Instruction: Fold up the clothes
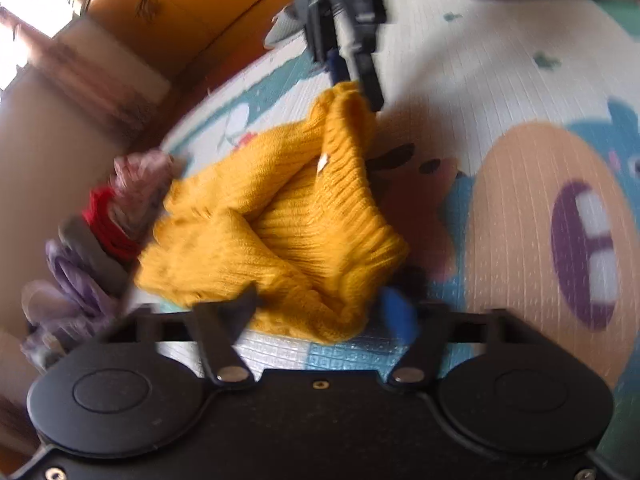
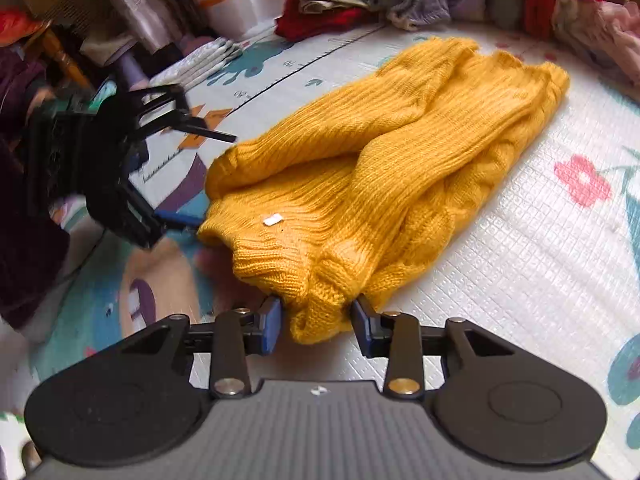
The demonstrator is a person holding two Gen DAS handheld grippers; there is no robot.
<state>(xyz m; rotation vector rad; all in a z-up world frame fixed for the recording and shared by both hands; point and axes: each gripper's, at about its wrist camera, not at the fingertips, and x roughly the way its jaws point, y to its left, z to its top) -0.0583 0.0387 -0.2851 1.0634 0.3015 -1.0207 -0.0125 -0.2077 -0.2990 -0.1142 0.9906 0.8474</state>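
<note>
Left of the scene: left gripper [image 2: 188, 176] at the near hem corner of the mustard-yellow ribbed knit sweater [image 2: 380, 168]. Jaws stand wide; one blue pad touches the knit edge, the dark finger sits clear above it. No pinch visible. Risk: if the hands lift now, this corner stays on the floor and the fold goes skew.

Centre: sweater lies bunched on the white quilted play mat with cartoon prints [image 2: 540, 280], sleeves already crossed over the body. Loose layering; a hard tug could pull a sleeve out.

Right of the scene: right gripper [image 2: 316, 316], jaws narrow, pressed on a thick roll of the ribbed hem. Grip takes only the edge of a bulky wad; stretchy knit may slip free under load.

Far edge: pile of red, lilac and grey clothes [image 2: 400, 0] near the sweater's top end; a long drag could snag it.
</note>
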